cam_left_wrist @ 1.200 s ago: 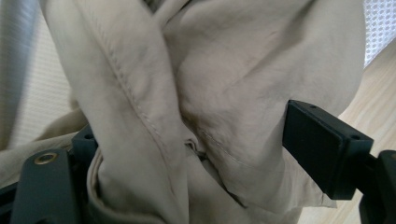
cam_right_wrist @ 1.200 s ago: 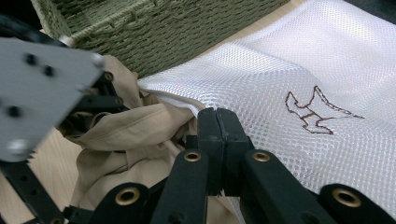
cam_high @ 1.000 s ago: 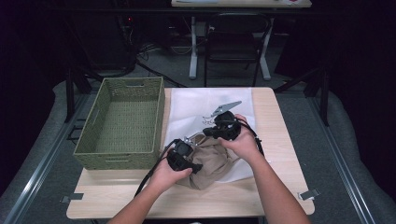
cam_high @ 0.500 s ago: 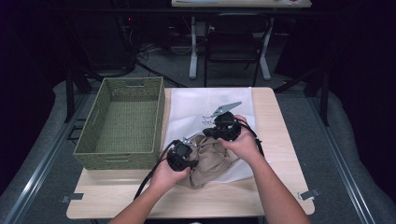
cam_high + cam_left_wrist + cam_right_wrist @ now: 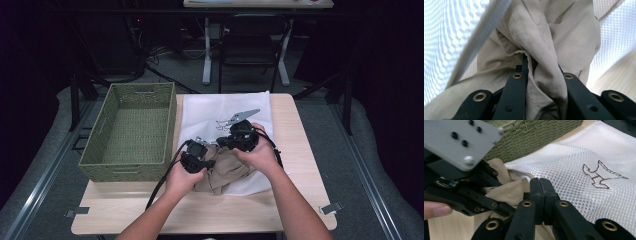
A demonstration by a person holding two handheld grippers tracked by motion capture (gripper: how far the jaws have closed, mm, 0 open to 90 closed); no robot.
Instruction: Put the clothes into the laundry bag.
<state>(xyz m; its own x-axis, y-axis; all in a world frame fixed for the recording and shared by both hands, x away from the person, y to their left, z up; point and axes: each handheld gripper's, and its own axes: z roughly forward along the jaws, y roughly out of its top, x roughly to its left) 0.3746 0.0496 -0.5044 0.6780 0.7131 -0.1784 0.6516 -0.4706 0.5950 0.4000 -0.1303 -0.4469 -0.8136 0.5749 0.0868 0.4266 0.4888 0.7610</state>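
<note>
Both tools on the tan garment at the front of the worktop.

Left tool (image 5: 208, 162): jaws have just been closing, now pinching a bunched fold of the tan garment (image 5: 225, 170); fabric is wedged between them in the left gripper view. Right tool (image 5: 220, 143): jaws pressed together at the edge of the white mesh bag (image 5: 225, 107); can't tell if they catch mesh or cloth. Garment lies crumpled on the bag's near end, just right of the green basket (image 5: 131, 131). Worktop (image 5: 295, 130) bare around them.

Dark rm: grey floor (image 5: 360, 165), black chair (image 5: 252, 40) behind wooden table (image 5: 300, 150).
</note>
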